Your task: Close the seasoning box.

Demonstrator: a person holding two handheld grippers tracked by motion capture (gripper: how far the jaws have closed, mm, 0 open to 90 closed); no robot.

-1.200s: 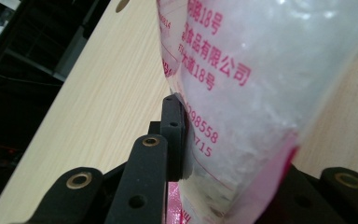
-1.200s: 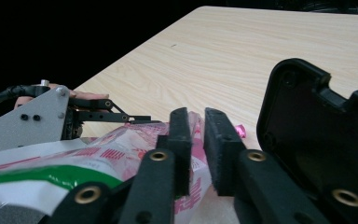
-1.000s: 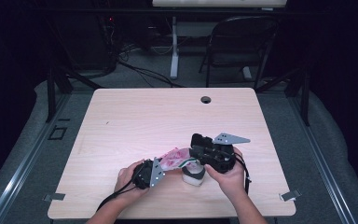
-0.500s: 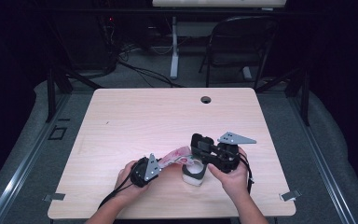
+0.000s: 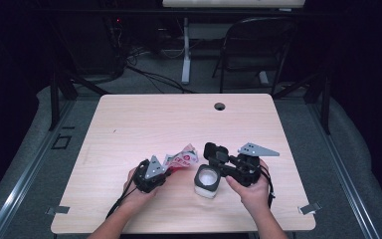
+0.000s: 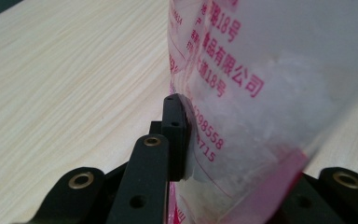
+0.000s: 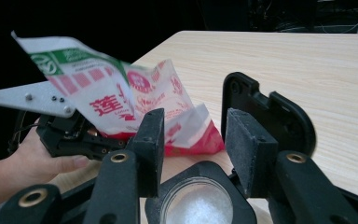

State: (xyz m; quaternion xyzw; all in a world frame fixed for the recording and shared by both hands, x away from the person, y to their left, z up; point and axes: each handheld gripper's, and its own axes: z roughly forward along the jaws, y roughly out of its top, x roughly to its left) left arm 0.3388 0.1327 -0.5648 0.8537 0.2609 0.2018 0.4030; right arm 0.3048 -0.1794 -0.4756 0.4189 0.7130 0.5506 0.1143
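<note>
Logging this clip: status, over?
Left gripper clamps the bag. Right gripper, jaws open, above the jar. Nothing blocking.

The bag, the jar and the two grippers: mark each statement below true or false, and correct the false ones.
1. The left gripper is shut on the bag. True.
2. The jar holds something white. True.
3. The jar lies on its side. False: it stands upright on the table with its mouth open to the top.
4. The right gripper's jaws are clamped on the bag. False: they stand apart above the jar, having just been opening, with nothing pressed between them.
5. The bag is printed in blue. False: the print is red, with some green.
</note>
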